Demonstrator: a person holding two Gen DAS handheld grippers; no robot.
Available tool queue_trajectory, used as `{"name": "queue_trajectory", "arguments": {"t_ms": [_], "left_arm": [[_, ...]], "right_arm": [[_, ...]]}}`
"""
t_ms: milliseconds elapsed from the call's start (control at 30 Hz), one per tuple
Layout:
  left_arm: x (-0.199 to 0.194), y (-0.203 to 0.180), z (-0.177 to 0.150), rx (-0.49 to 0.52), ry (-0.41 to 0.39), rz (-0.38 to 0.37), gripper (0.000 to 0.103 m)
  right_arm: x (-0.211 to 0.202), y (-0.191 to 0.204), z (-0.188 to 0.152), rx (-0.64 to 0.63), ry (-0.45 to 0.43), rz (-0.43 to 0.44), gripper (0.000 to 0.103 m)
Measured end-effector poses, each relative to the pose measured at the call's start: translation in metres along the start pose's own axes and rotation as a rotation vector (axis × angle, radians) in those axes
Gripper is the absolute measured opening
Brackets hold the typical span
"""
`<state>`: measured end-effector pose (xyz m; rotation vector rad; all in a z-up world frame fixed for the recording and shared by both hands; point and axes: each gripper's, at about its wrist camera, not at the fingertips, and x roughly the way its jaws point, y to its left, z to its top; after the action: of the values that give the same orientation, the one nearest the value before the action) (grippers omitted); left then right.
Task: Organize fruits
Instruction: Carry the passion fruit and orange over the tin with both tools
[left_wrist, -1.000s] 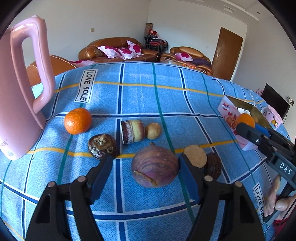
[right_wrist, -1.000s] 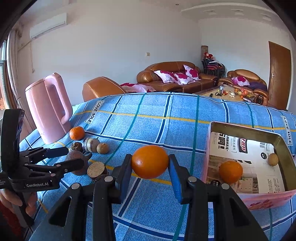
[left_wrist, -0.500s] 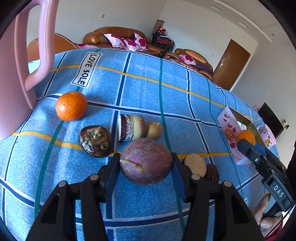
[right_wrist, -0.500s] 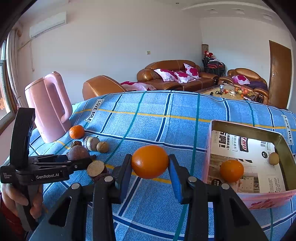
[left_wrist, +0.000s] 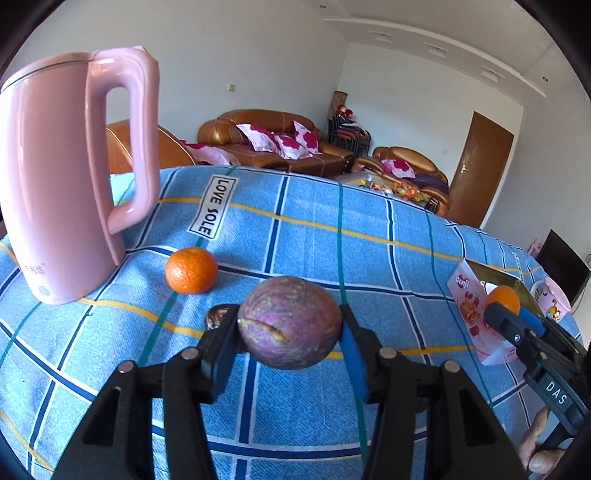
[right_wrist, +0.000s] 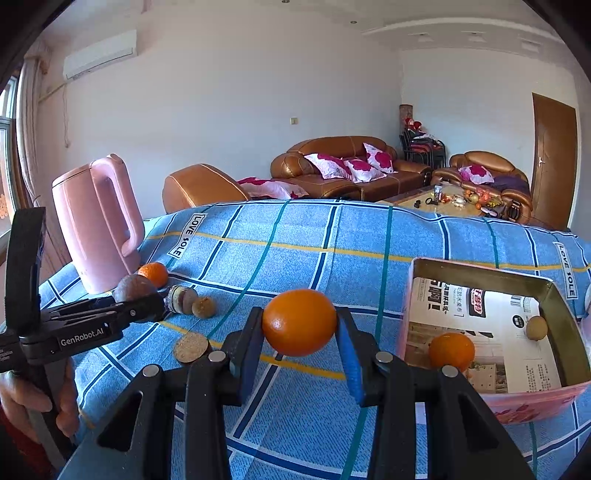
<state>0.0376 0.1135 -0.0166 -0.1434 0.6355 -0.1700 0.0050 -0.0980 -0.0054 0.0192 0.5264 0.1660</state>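
My left gripper (left_wrist: 290, 332) is shut on a round purple passion fruit (left_wrist: 290, 323) and holds it lifted above the blue checked cloth. The fruit also shows in the right wrist view (right_wrist: 133, 288). My right gripper (right_wrist: 300, 332) is shut on an orange (right_wrist: 300, 321), held above the cloth left of the pink box (right_wrist: 413, 295). The box holds another orange (right_wrist: 451, 350) and a small tan fruit (right_wrist: 536, 328). A loose orange (left_wrist: 191, 270) lies on the cloth by the kettle. Other small fruits (right_wrist: 203, 307) and halves (right_wrist: 191, 345) lie on the cloth.
A tall pink kettle (left_wrist: 62, 177) stands at the left on the cloth. The pink box (left_wrist: 471, 306) sits at the right edge of the table. Sofas and a door stand behind the table.
My left gripper closed on the purple passion fruit and lifted it off the cloth, tilting up. My right gripper kept holding its orange almost still.
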Motion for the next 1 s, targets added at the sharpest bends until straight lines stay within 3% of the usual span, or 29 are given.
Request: {"name": "queue_trajectory", "arguments": {"t_ms": [267, 1000], "left_arm": [[-0.014, -0.010, -0.003, 0.013, -0.068, 0.114, 0.053], [-0.020, -0.079, -0.018, 0.100, -0.099, 0.112, 0.053]], "right_arm": [[-0.006, -0.001, 0.002, -0.023, -0.032, -0.059, 0.041], [-0.028, -0.018, -0.007, -0.048, -0.039, -0.088, 0.041]]}}
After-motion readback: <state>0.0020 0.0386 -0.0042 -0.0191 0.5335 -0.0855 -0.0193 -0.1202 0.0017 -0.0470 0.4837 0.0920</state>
